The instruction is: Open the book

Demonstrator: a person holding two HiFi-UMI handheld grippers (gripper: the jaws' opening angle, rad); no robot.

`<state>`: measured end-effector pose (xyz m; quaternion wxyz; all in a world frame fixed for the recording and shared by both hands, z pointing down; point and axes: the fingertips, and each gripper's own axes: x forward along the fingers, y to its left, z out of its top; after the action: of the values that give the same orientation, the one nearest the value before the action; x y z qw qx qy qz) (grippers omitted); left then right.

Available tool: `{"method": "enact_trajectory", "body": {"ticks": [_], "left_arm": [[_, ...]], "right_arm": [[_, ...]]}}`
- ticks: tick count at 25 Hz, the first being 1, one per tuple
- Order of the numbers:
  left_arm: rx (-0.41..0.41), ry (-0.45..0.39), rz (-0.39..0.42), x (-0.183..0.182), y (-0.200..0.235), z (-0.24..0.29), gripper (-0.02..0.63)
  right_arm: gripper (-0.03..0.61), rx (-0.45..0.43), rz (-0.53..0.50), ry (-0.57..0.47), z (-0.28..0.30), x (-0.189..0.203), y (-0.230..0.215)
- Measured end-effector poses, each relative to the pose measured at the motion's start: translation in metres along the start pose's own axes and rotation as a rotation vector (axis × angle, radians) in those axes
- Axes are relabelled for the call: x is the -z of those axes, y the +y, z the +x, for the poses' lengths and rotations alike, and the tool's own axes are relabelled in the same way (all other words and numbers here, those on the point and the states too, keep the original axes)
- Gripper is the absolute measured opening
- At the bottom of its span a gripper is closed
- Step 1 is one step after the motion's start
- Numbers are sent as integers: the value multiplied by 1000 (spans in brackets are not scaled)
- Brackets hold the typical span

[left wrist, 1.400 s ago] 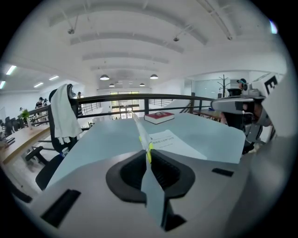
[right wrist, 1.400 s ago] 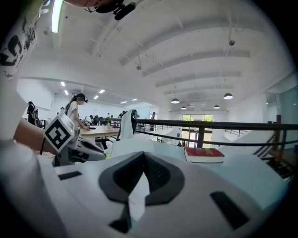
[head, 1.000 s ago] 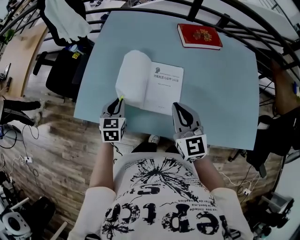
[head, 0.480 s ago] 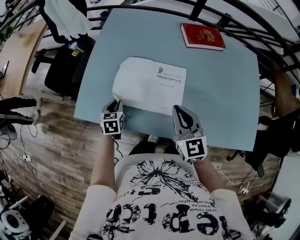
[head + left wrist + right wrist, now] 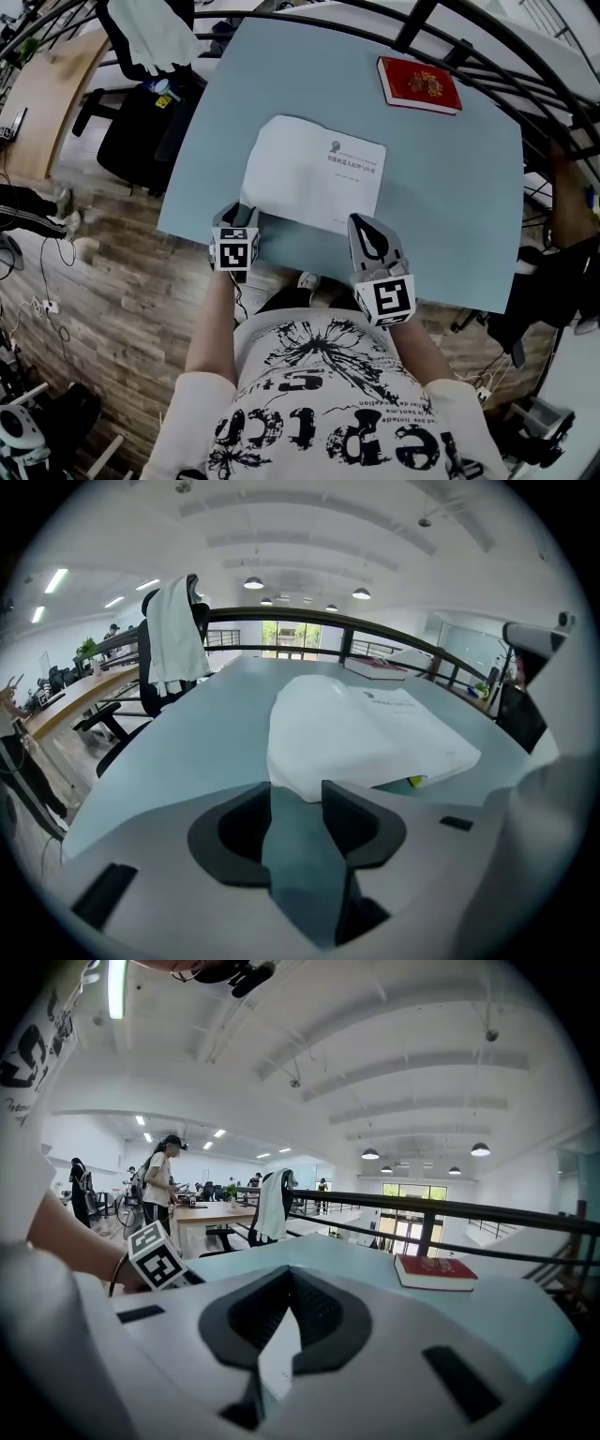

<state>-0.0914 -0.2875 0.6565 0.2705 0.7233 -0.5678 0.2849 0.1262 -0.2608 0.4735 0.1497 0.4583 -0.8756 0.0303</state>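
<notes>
At my far left a white cloth point(image 5: 150, 33) is hanging over a black chair point(image 5: 141, 131), standing on the wooden floor point(image 5: 112, 253). The pale blue table point(image 5: 450, 187) is filling the middle, with a black railing point(image 5: 412, 23) curving behind it.

My left gripper point(image 5: 237, 211) is opening its jaws wide, with only table showing between them, just short of the book's point(image 5: 314, 178) near-left corner. The book is lying open and flat in the table's middle. My right gripper point(image 5: 364, 225) is keeping its tips together at the near-right corner, white page showing through the slit behind them. A red book point(image 5: 419, 84) is sitting closed at the far right.

A second ago the left leaf was curling upward; now it is lying down, and my left jaws are standing wider.
</notes>
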Motion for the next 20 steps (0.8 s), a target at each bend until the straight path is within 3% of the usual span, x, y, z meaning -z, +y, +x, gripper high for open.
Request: {"method": "enact_trajectory", "body": {"ticks": [5, 7, 9, 14, 20], "left_arm": [[-23, -147, 1, -38, -2, -32, 164], [-7, -224, 30, -64, -12, -46, 102], [24, -297, 59, -90, -28, -62, 46], [135, -454, 187, -143, -84, -99, 31], [252, -548, 276, -167, -140, -125, 21]], "right_arm": [[11, 16, -16, -21, -4, -8, 0], [11, 36, -29, -27, -6, -10, -3], [11, 53, -34, -32, -12, -12, -5], [11, 102, -31, -73, -34, -23, -18], [11, 148, -34, -95, -56, -31, -38]]}}
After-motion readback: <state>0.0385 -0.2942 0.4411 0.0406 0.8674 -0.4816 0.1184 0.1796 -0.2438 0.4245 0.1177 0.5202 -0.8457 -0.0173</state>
